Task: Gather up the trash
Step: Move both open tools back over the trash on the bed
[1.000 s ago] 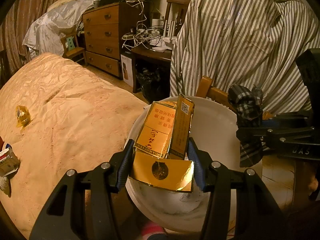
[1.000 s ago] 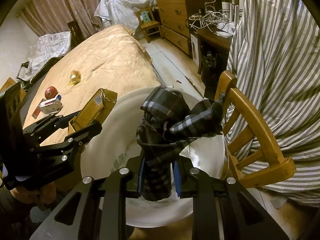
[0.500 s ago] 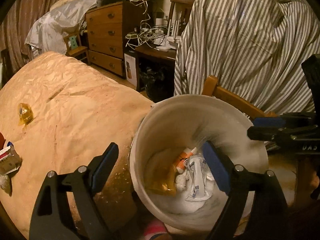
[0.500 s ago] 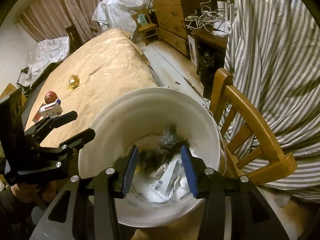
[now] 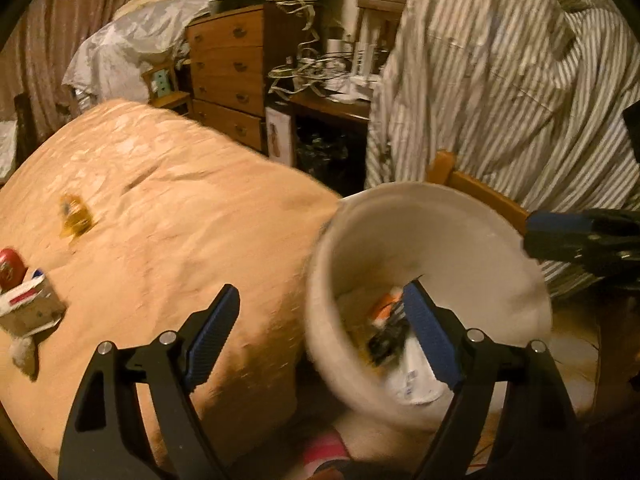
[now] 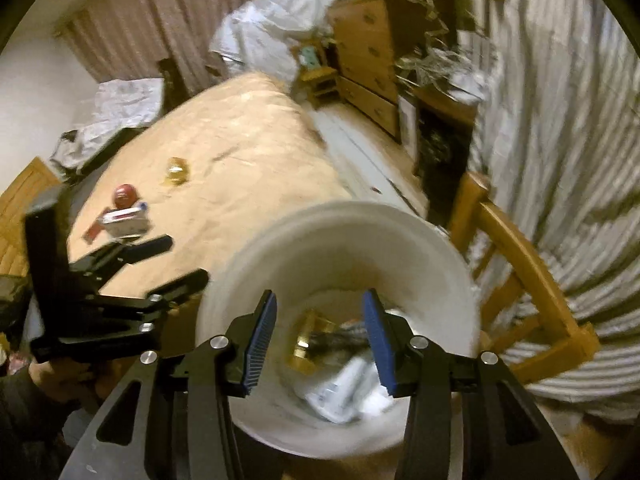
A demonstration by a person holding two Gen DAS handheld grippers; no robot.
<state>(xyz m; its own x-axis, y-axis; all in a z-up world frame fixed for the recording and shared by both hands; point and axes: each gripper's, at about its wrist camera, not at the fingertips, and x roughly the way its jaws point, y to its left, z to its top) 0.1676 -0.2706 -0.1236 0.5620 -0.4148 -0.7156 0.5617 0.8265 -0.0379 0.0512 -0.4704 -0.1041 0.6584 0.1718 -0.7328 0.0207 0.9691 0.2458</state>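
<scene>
Trash (image 6: 316, 340) lies in the white bucket (image 6: 424, 248) while the left tool (image 5: 320, 336) narrows, the right tool (image 6: 320, 340) widens, both empty.

Your white bin (image 6: 420, 248) stands just beside the near right corner of the bed, holding a gold box (image 6: 310, 340), dark checked cloth and white wrappers. Far left on the bed you have a yellow wrapper (image 5: 74, 216), a red-topped can (image 5: 10, 268) and a torn carton (image 5: 30, 308).
</scene>
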